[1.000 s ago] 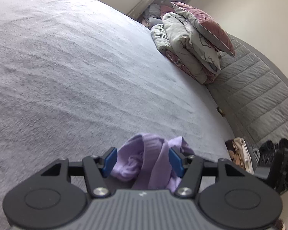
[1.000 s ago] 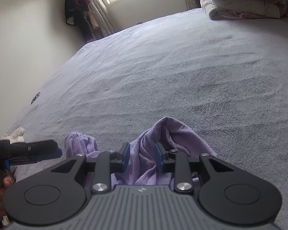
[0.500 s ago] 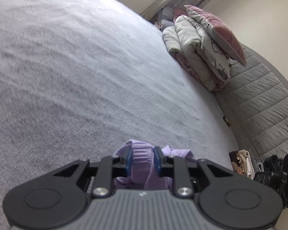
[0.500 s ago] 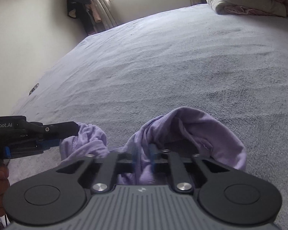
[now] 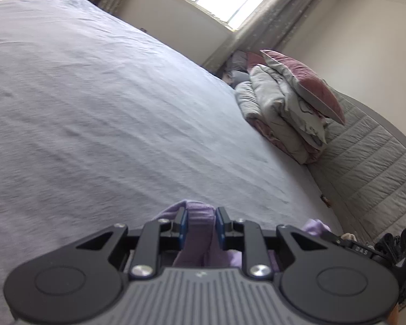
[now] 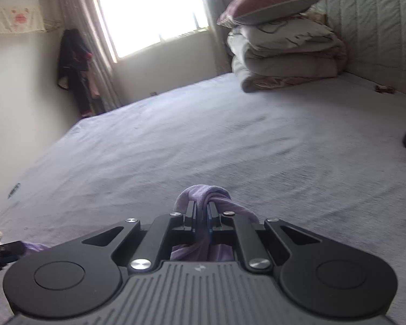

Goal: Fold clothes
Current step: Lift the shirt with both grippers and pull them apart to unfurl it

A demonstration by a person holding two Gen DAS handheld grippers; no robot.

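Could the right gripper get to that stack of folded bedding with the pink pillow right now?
Probably not: the right gripper is shut on the purple garment, and the folded bedding sits far across the bed by the headboard, though nothing blocks the way.

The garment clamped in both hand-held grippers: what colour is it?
Plain lilac garment, clearest in the right wrist view.

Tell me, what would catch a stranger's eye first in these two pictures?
Probably the lilac garment, bunched and pinched in both the left gripper and the right gripper, low in each view. Behind it spreads a big grey bed, with a stack of folded bedding topped by a pink pillow at the headboard end, and a bright window beyond.
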